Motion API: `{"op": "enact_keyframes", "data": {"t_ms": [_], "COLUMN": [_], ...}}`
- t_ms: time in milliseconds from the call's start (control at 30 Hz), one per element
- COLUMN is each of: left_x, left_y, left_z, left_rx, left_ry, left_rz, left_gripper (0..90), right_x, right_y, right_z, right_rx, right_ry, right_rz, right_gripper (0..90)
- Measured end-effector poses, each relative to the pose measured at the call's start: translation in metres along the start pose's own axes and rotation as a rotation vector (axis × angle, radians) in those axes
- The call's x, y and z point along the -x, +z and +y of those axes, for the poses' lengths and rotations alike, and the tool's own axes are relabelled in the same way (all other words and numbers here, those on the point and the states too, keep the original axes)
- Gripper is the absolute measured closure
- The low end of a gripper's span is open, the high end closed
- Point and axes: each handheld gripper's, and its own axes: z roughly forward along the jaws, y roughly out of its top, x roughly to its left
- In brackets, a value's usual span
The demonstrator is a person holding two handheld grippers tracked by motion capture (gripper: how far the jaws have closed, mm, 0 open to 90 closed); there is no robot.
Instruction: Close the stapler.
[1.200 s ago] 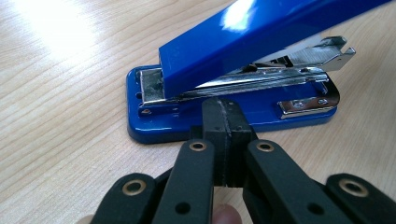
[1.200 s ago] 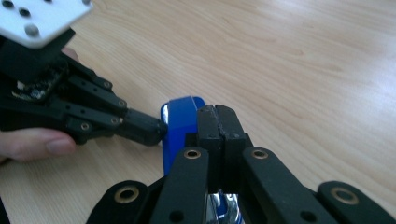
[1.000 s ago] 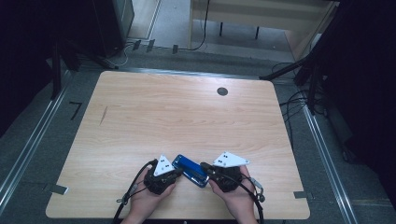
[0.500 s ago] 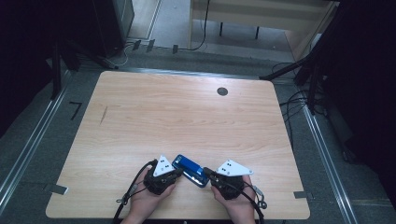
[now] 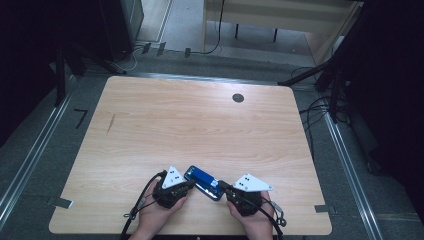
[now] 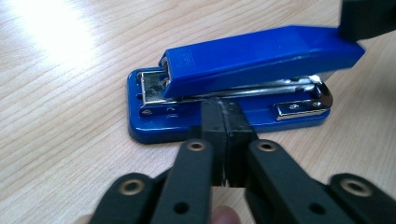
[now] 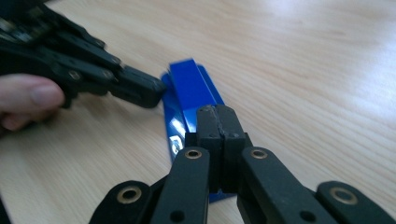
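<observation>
At the near edge of the surface (image 5: 150, 125), one blue stapler (image 5: 202, 182) lies flat on its base, between the two tools and closer to the person than to the far side. Its hinged arm stands raised off the base at the front end, so the metal magazine shows beneath it.

Left tool (image 5: 189, 185): jaws pressed together with nothing between them, tips set against the stapler's long side at the gap under the arm. Right tool (image 5: 221, 187): jaws likewise together and empty, tips at the stapler's front end, over the nose of the arm; whether they press on it cannot be told.

Handling, as judged: a rigid body of hard plastic and steel, not fragile, of moderate weight for its size. The glossy plastic shell looks slippery, and the arm is sprung and will give or pivot under load, so a push on the arm moves the arm, not the body. The sound hold is across the two long sides of the base, low down, where the walls are flat and parallel. A closed tip can only nudge or press it; on smooth wood it should slide readily.

Count: one stapler, two tools, two hands, one dark round fitting (image 5: 238, 98) at the far side.
</observation>
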Motion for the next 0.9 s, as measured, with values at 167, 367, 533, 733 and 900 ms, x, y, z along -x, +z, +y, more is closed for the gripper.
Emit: {"op": "enact_keyframes", "data": {"t_ms": [167,367,533,733,900], "left_x": [-0.003,-0.011,-0.025,-0.040,-0.056], "left_y": [-0.008,-0.023,-0.036,-0.048,-0.058], "left_z": [-0.003,-0.014,-0.020,-0.027,-0.031], "left_rx": [0.034,0.058,0.094,0.096,0.103], "left_ry": [-0.025,-0.027,-0.068,-0.101,-0.196], "left_rz": [-0.021,-0.011,0.020,0.127,0.124], "left_gripper": [77.1,60.7,49.4,32.8,16.2], "right_x": [-0.003,-0.005,-0.006,-0.008,-0.010], "right_y": [-0.004,-0.009,-0.012,-0.014,-0.016], "right_z": [0.003,0.000,-0.001,-0.001,-0.007], "right_rx": [0.017,0.011,0.000,0.008,0.025], "right_ry": [0.001,0.014,0.009,0.022,0.043], "right_rz": [-0.007,-0.004,0.001,0.011,0.009], "right_gripper": [90.0,90.0,90.0,90.0,90.0]}}
